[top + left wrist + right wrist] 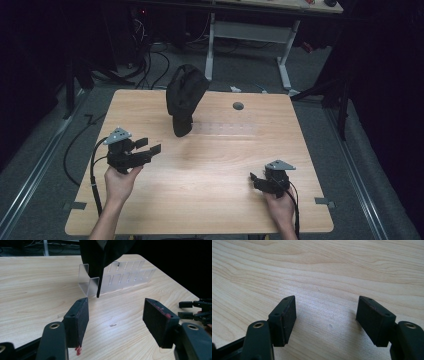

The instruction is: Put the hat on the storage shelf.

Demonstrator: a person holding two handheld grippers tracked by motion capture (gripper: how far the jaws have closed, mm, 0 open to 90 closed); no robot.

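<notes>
A black cap (pixel 185 97) hangs over the left end of a clear slotted acrylic rack (pixel 225 128) at the back middle of the wooden table (pixel 210 200). In the left gripper view the cap (pixel 105 255) droops over the rack (pixel 120 277) just ahead of the jaws. My left gripper (pixel 149 145) is held above the table's left side, pointing toward the cap; its jaws (pixel 116 302) are open with nothing between them. My right gripper (pixel 254 180) rests low at the front right, open (pixel 327 300) over bare wood. It also appears in the left gripper view (pixel 192 310).
A round cable hole (pixel 238 106) is set in the table behind the rack. A white-legged desk (pixel 285 65) and floor cables (pixel 150 65) lie beyond the far edge. Bare wood stretches between the two grippers.
</notes>
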